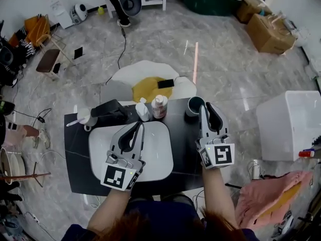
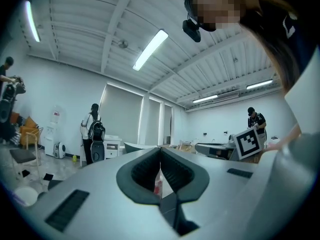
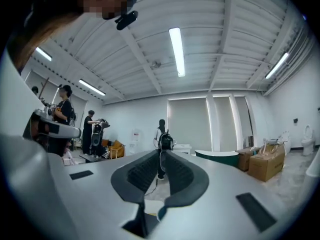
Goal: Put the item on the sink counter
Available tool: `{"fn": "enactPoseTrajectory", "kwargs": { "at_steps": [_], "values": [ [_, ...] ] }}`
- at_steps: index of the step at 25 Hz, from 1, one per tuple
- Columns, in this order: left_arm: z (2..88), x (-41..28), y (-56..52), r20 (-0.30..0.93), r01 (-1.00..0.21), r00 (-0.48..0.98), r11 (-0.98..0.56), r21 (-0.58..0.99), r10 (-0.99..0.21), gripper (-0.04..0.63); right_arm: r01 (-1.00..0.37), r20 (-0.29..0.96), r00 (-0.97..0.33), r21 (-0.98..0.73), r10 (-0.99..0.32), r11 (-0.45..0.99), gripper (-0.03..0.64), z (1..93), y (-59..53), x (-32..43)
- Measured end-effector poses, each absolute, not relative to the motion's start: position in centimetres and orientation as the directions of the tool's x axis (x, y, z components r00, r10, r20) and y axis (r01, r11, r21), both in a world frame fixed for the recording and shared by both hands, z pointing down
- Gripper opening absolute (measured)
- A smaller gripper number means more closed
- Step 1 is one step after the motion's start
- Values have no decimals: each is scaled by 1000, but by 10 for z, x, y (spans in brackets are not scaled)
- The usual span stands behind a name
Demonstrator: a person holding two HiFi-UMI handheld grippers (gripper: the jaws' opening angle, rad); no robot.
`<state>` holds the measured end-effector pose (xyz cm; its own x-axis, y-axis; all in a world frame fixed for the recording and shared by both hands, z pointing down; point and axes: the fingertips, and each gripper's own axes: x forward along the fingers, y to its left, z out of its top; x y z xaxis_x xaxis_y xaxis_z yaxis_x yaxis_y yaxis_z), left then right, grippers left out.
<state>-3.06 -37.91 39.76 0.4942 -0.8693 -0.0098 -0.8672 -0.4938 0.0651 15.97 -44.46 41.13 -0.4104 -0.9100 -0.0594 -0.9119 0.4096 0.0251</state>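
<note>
The black slab counter point(image 1: 80, 157) filled the middle of the head view, with the white rounded basin point(image 1: 161, 157) sunk into it. Both tools were kept low over it, probably so each stayed within reach of the row of things along the back edge.

The left gripper point(image 1: 137, 126) hung over the basin, its jaws together and empty. The right gripper point(image 1: 205, 106) lay over the bare counter at the right. Its own view showed the pads meeting at the tips, with nothing between them.

The black pouch-like thing point(image 1: 111, 112) took up the back left corner. Just beside the right gripper's tips, the dark round cup point(image 1: 193, 106) stood upright on the counter. I took it for the task's item, already set in place. Whether the tips touched it could not be told.

The red-labelled bottle point(image 1: 159, 106), the white bottle point(image 1: 142, 110) and the white cup point(image 1: 83, 117) crowded the rest of the back edge. Little room was left there.
</note>
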Motion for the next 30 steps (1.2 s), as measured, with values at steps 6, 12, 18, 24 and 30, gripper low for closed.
{"fn": "enactPoseTrajectory", "kwargs": {
  "at_steps": [6, 12, 18, 24, 30],
  "values": [
    [379, -36, -363, -29, -863, 502, -503, 46, -865, 21, -924, -111, -381, 20, -918, 381, 17, 358, -383, 158],
    [364, -41, -334, -46, -852, 520, -522, 40, -853, 21, -935, -125, -350, -5, -928, 353, 17, 333, -326, 158],
    [349, -50, -315, -72, -843, 532, -535, 45, -844, 21, -948, -121, -314, -19, -942, 318, 15, 329, -293, 156],
    [346, -53, -307, -84, -838, 540, -545, 40, -837, 21, -954, -122, -294, -25, -948, 299, 15, 329, -282, 154],
    [343, -53, -302, -87, -833, 549, -553, 29, -831, 21, -956, -117, -289, -24, -950, 294, 15, 328, -274, 152]
  ]
}}
